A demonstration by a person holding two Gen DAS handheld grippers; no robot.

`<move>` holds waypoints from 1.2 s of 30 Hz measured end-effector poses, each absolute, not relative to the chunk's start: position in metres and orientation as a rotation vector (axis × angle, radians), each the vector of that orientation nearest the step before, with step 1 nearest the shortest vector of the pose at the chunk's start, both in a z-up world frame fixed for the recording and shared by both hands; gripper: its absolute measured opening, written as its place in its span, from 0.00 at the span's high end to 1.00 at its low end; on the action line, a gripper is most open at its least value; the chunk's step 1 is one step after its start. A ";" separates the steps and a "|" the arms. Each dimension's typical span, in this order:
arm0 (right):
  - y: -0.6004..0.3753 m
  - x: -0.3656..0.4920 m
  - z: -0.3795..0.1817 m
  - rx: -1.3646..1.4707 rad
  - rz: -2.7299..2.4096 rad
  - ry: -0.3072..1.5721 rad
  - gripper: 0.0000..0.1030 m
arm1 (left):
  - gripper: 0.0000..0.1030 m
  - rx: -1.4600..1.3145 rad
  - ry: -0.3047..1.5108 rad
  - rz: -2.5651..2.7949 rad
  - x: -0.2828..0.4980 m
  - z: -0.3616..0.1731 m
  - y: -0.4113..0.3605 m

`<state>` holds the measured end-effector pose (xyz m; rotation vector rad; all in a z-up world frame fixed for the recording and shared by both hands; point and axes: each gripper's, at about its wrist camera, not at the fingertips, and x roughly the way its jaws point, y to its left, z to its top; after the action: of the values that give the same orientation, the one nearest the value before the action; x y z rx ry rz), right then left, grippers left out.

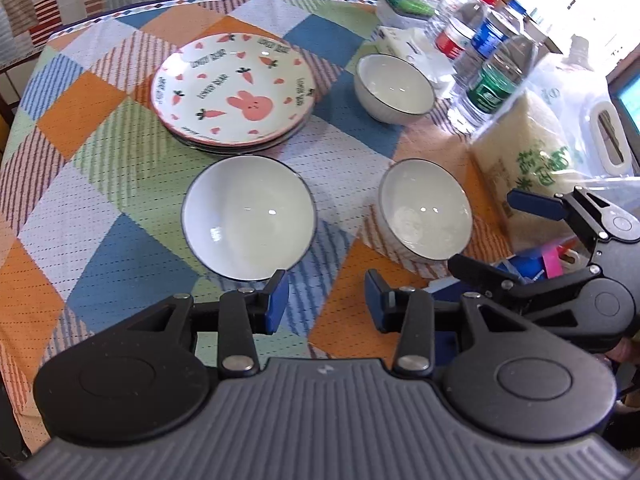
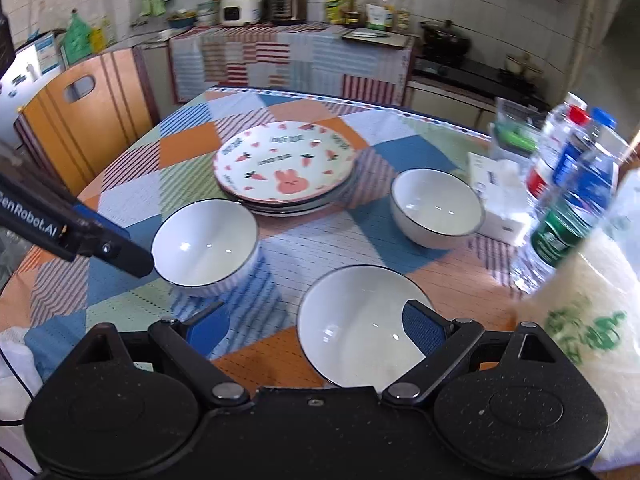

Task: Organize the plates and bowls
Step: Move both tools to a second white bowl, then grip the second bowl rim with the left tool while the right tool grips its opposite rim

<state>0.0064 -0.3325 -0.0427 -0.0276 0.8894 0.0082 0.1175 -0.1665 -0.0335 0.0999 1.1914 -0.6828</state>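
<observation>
A stack of rabbit-and-carrot plates (image 1: 234, 90) (image 2: 285, 167) sits mid-table. Three white bowls with dark rims stand around it: a near left bowl (image 1: 248, 216) (image 2: 205, 242), a near right bowl (image 1: 425, 209) (image 2: 360, 326), and a far bowl (image 1: 394, 87) (image 2: 438, 208). My left gripper (image 1: 326, 304) is open and empty, just short of the near left bowl. My right gripper (image 2: 316, 326) is open, its right finger (image 2: 424, 330) over the near right bowl's inside, its left finger outside the rim. The right gripper also shows in the left wrist view (image 1: 496, 236).
Several water bottles (image 1: 486, 52) (image 2: 568, 200) and a bag of rice (image 1: 528, 160) (image 2: 592, 320) crowd the table's right side. A white box (image 2: 496, 192) lies behind the far bowl. A wooden chair (image 2: 80, 120) stands at the left, kitchen counter behind.
</observation>
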 end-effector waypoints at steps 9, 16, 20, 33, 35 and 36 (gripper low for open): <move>-0.356 -0.012 -0.053 0.008 -0.060 0.902 0.04 | 0.60 0.172 1.174 -0.742 0.102 -0.030 -0.215; -0.355 -0.003 -0.087 -0.013 -0.074 0.969 0.04 | 0.59 0.185 1.153 -0.727 0.104 -0.041 -0.240; -0.354 0.001 -0.109 0.022 -0.069 0.977 0.04 | 0.55 0.264 1.113 -0.676 0.101 -0.059 -0.255; -0.360 0.018 -0.151 0.099 -0.124 0.940 0.04 | 0.54 0.237 1.123 -0.703 0.116 -0.102 -0.281; -0.361 0.020 -0.154 0.106 -0.119 0.921 0.04 | 0.54 0.243 1.120 -0.706 0.120 -0.107 -0.286; -0.361 0.020 -0.155 0.109 -0.114 0.913 0.04 | 0.54 0.246 1.118 -0.706 0.122 -0.111 -0.288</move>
<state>0.0204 -0.3606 -0.1550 0.1090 0.9131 -0.1141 0.1224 -0.2883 -0.1107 0.2460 1.1183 -0.7056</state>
